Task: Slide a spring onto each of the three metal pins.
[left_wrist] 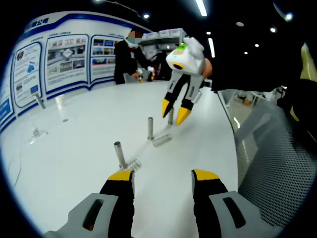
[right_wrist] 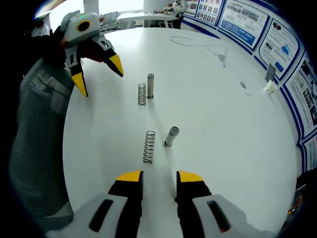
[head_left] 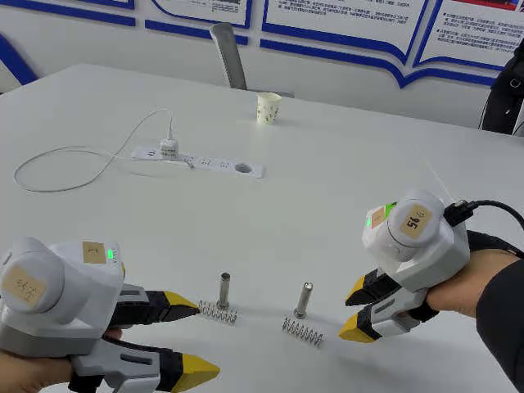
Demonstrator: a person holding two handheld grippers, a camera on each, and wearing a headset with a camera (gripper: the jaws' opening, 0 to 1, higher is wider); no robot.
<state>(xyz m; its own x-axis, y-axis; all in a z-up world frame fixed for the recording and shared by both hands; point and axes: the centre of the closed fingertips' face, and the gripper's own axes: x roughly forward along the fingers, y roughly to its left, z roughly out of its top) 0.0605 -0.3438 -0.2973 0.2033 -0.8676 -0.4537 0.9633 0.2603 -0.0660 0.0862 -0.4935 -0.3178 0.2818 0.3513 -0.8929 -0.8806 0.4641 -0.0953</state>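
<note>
left hand-held gripper point(head_left: 206, 337): level, jaws wide, empty | right hand-held gripper point(head_left: 349, 315): tilted down, jaws parted, empty

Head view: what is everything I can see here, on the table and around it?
table: one, white, under everything
metal pins: two, silver, upright near the front
springs: two, silver, lying flat, one by each pin
power strip: one, white, mid-table
cable: one, white, looped left of the strip
paper cup: one, pale, far side
chair: one, grey, behind the table
posters: several, blue and white, back wall
left hand-held gripper: one, white, black-and-yellow jaws, open, lower left
right hand-held gripper: one, same colours, open, lower right
</note>
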